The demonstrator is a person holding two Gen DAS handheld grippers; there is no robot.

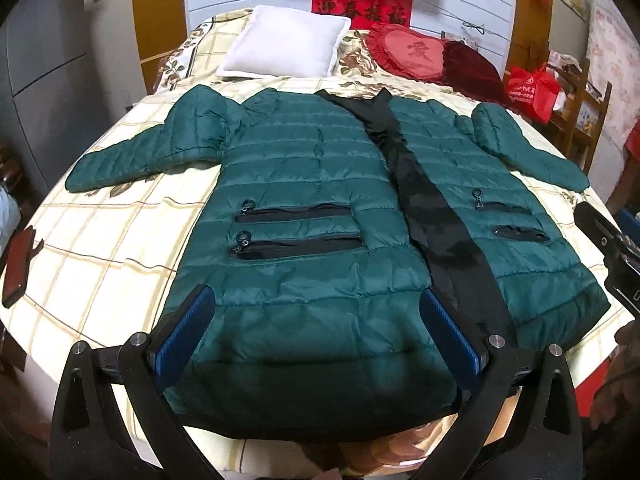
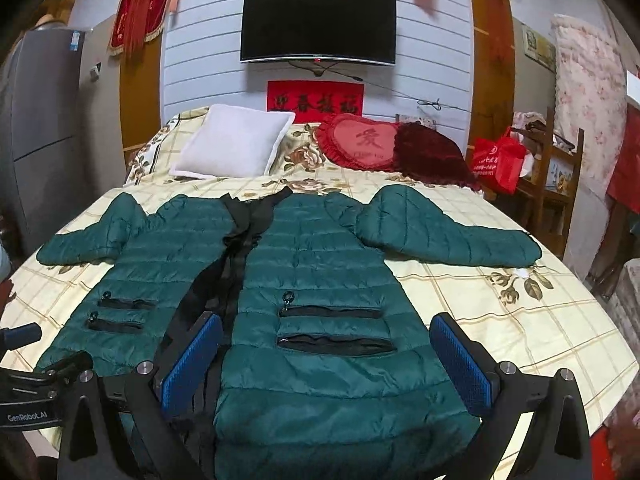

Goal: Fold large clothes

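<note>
A dark green quilted puffer coat lies flat and face up on the bed, front open with black lining showing down the middle, both sleeves spread out sideways. Zip pockets sit on each front panel. My left gripper hovers open above the hem of the coat's left panel, blue pads wide apart with nothing between them. My right gripper hangs open over the lower part of the right panel, its fingers holding nothing. The left gripper's body shows at the lower left of the right wrist view.
The bed has a cream plaid floral cover. A white pillow, a red heart cushion and a dark red cushion lie at the head. A red bag stands on a wooden shelf at right. A TV hangs above.
</note>
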